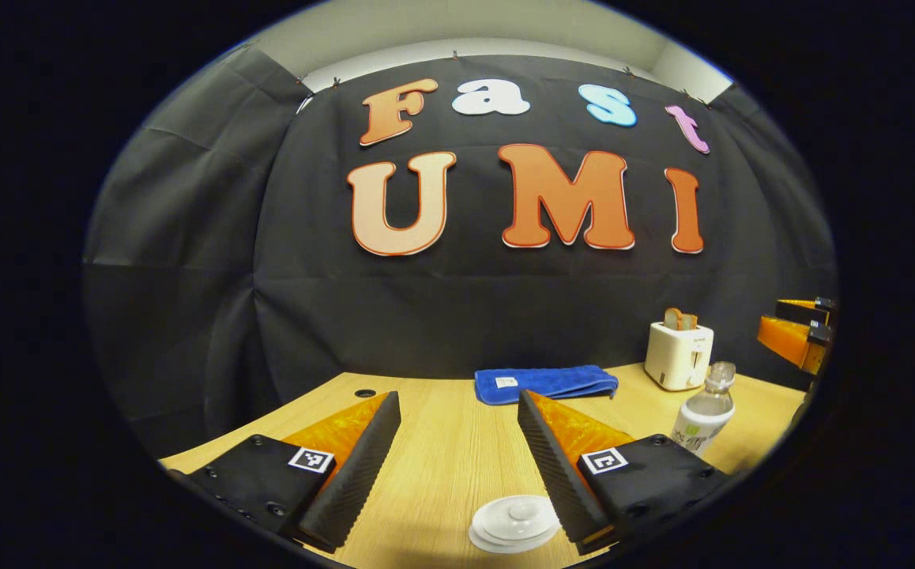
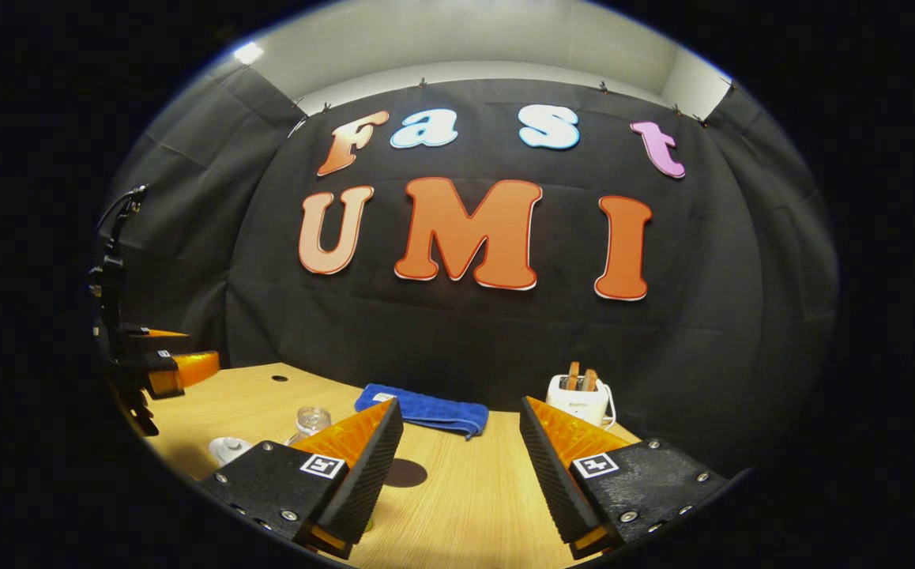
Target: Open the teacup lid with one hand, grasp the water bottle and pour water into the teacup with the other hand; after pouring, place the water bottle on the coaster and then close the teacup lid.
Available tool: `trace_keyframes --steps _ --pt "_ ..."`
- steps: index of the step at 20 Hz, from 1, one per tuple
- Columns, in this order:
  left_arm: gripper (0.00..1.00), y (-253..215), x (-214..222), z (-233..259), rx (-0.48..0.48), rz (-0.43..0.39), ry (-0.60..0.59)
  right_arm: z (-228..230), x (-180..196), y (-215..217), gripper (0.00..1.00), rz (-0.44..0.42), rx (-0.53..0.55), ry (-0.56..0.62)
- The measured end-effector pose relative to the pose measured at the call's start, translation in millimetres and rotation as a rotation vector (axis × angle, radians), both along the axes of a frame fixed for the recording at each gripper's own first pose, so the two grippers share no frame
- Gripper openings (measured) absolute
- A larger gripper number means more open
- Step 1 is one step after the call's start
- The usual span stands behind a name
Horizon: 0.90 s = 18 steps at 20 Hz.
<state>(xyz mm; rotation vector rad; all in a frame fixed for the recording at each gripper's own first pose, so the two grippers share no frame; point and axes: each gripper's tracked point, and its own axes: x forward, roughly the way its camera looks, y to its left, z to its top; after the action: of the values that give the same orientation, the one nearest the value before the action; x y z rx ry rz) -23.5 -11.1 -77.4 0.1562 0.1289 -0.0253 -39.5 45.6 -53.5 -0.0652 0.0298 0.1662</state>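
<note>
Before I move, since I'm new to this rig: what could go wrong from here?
1. The bottle stands uncapped, with the toaster behind it; a clumsy grab could spill water.
2. The lid is low and round; the open left gripper may slip off it.

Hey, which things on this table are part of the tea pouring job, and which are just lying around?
For the job: teacup lid, water bottle, coaster.

Lying about: blue towel, toaster with toast in its slots.
</note>
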Motion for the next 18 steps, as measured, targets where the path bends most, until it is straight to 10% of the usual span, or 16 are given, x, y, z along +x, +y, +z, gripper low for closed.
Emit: trace_keyframes --steps 14,18 --pt "0.96 -32 -18 -105 0.018 -0.123 0.259 -49 -9 26 0.89 0.107 0.012 0.074" --pt "0.82 -35 -18 -110 0.027 -0.132 0.264 -56 -8 31 0.89 0.126 0.022 0.087"
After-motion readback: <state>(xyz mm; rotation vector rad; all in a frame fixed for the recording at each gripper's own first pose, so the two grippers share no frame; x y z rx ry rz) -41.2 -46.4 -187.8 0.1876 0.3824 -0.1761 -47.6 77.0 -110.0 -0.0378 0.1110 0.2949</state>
